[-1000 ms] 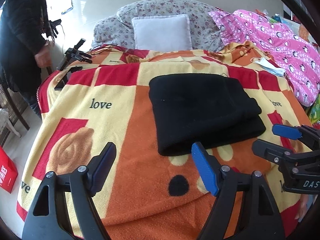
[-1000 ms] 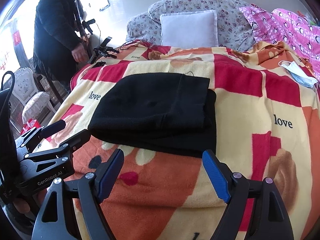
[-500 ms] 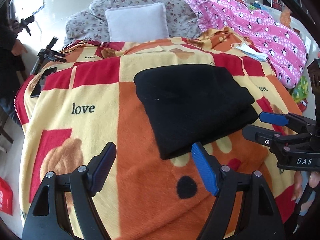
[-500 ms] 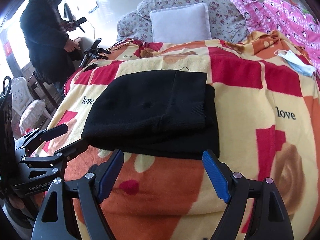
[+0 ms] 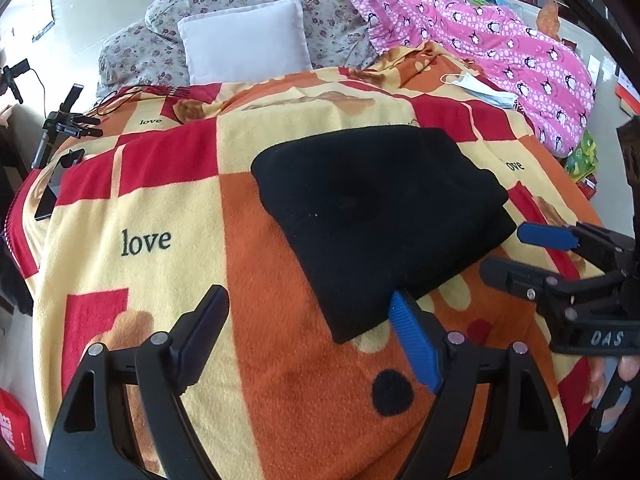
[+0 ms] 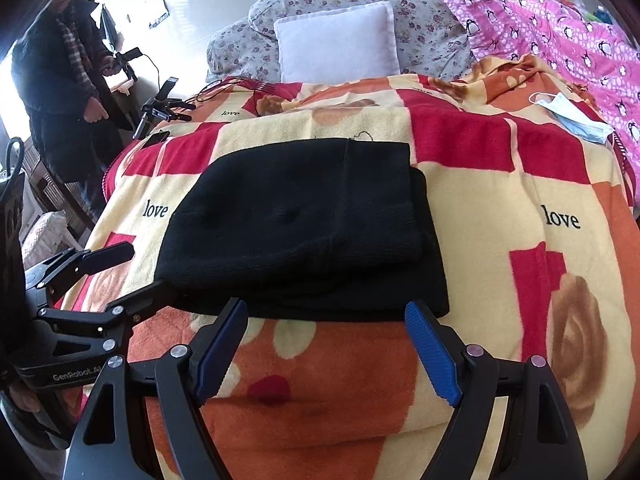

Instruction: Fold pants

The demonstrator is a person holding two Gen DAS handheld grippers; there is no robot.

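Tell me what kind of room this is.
Most likely a bedroom at home: a bed under a patchwork "love" blanket, a white pillow against floral bedding, and the folded black pants lying on top.

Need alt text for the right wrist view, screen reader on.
Folded black pants lie on a red, orange and cream "love" blanket, just beyond the open right gripper. The open left gripper reaches in at left; a white pillow sits behind.

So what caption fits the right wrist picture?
Folded black pants on the blanket, both open grippers nearby.
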